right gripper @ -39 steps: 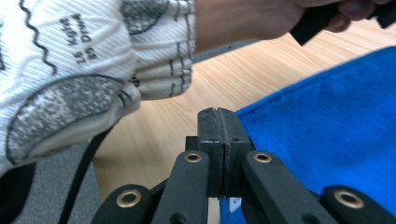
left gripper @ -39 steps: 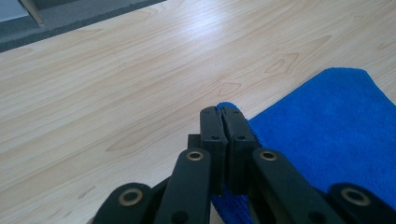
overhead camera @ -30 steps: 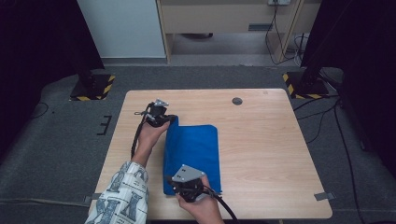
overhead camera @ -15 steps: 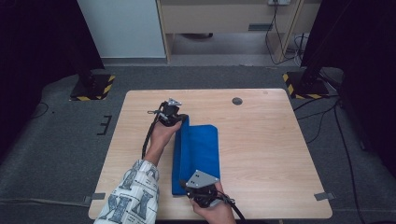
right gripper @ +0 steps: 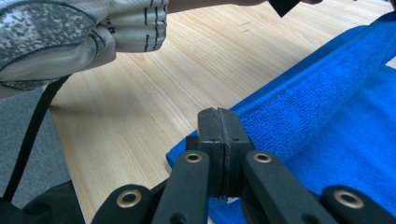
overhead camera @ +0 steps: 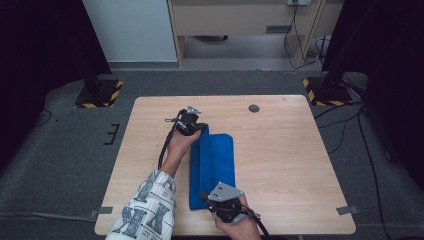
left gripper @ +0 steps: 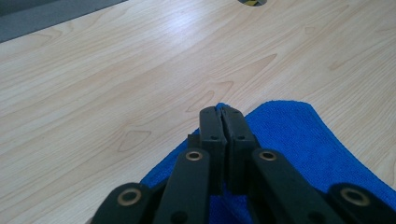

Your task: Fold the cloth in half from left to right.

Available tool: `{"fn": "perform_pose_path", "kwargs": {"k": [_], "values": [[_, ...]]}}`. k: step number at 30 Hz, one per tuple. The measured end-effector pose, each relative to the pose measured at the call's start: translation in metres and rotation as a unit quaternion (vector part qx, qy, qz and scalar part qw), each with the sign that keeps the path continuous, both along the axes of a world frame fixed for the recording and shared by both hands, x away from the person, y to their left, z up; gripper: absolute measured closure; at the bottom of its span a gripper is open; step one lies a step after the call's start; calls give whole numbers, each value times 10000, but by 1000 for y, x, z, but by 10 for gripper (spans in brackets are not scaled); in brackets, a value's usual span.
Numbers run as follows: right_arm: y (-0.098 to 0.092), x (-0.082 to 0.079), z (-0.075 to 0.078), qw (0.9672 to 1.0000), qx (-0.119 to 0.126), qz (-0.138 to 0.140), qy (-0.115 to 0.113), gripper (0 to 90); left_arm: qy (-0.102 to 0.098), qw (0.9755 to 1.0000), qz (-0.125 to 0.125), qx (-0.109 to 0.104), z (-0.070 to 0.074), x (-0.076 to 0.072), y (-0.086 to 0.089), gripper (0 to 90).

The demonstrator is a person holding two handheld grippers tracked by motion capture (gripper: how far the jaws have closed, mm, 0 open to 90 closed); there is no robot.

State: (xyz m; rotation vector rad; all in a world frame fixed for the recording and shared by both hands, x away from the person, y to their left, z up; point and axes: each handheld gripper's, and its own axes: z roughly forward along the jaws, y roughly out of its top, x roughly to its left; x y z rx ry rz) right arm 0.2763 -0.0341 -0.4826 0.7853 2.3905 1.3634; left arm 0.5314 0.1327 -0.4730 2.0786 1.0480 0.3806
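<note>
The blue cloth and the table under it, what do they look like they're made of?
The cloth looks like soft microfibre or terry: matte, with a fine nubbly pile and a thick rolled fold. The table looks like pale wood, or a laminate printed as wood: flowing grain lines and a smooth, slightly glossy top that catches the light. The pictures can't settle which.

the left gripper [overhead camera: 192,121] is out at the end of a long reach, the forearm in its patterned sleeve [overhead camera: 145,207] running up from the near edge, and in the left gripper view its jaws are pressed flat together. the right gripper [overhead camera: 220,198] sits close in, the hand [overhead camera: 239,224] low behind it, jaws likewise closed tight in its own view.
</note>
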Motion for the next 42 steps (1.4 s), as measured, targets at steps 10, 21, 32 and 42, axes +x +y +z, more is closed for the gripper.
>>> {"fn": "perform_pose_path", "kwargs": {"k": [10, 21, 32, 42], "values": [[-9, -2, 1, 10000, -42, -29, 18, 897, -9, 9999, -129, -21, -4, 0, -20, 878], [-21, -4, 3, 9999, -106, -105, -21, 897, 40, 9997, -244, 12, -10, -1, -35, 878], [-31, -5, 1, 9997, -173, -179, -18, 897, 50, 9994, -308, 115, -13, -1, -53, 877], [-42, -5, -7, 9993, -206, -297, 88, 897, 67, 9994, -306, 115, -18, 2, -58, 875]]}}
